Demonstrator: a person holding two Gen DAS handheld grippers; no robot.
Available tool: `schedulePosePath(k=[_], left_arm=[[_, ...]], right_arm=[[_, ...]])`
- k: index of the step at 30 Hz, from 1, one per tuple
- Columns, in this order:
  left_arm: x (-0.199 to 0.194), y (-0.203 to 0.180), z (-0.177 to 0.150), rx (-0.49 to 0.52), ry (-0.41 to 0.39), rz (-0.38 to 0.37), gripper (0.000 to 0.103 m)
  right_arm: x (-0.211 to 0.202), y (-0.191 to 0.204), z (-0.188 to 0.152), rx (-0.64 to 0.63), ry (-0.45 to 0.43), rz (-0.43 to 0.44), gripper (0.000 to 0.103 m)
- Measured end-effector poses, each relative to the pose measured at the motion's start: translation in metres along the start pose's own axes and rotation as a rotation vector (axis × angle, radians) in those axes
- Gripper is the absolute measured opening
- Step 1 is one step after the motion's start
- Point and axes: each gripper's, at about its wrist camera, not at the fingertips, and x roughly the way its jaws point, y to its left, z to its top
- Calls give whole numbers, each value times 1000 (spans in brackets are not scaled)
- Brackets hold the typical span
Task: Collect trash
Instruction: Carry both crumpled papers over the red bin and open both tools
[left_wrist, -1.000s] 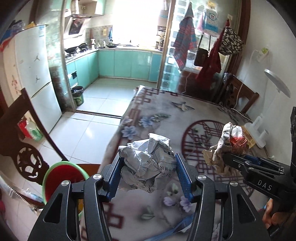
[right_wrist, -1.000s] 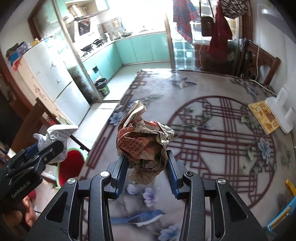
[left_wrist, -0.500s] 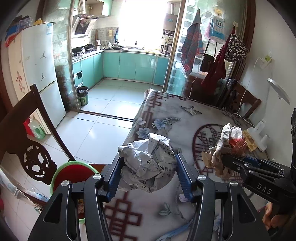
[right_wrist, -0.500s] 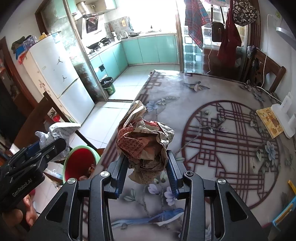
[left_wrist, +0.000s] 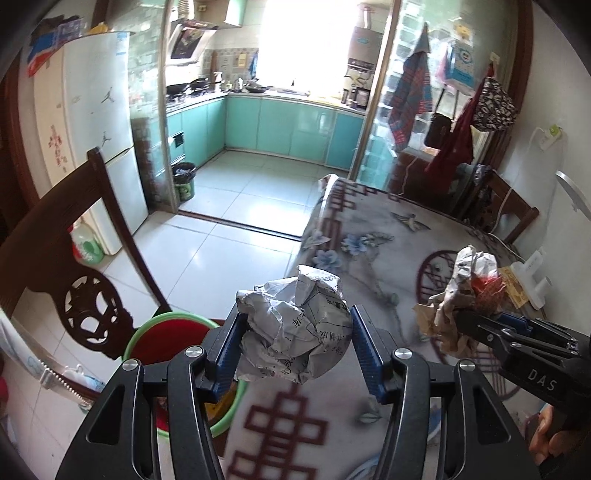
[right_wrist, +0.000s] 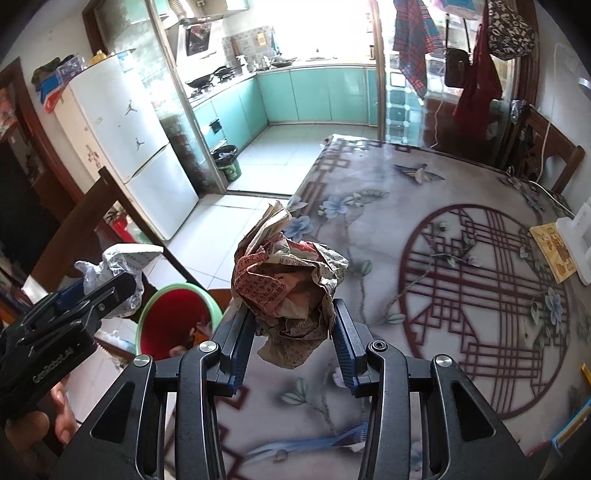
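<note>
My left gripper (left_wrist: 295, 343) is shut on a crumpled white paper ball (left_wrist: 295, 328) and holds it above the table's left edge. My right gripper (right_wrist: 291, 325) is shut on a crumpled brown and red newspaper ball (right_wrist: 288, 288) over the table. A red bin with a green rim (left_wrist: 162, 339) stands on the floor beside the table, below and left of both grippers; it also shows in the right wrist view (right_wrist: 173, 317). Each gripper shows in the other's view, the right one (left_wrist: 465, 317) and the left one (right_wrist: 110, 291).
The table carries a flowered cloth (right_wrist: 443, 236). A dark wooden chair (left_wrist: 74, 258) stands left of the bin. A white lamp base (right_wrist: 576, 240) and a yellow card (right_wrist: 554, 251) lie at the table's right. A fridge (left_wrist: 99, 147) and a black bin (left_wrist: 183, 181) stand further off.
Both grippers, still holding their paper balls, have moved left toward the table's edge. The red bin has come more fully into both views.
</note>
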Motion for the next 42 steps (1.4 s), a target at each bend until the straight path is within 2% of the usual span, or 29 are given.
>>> schedulePosePath(k=[21,33,42], left_arm=[[33,138,-21,-166,75,160,55],[76,194,-39,-218,176,240,55],[96,217,-45,-230,222,250,55]], right_arm=[[68,98,5,-141,124,79,40],[120,144,-8,-214,253,134,40],[147,167,-13,-249,313,151,40]])
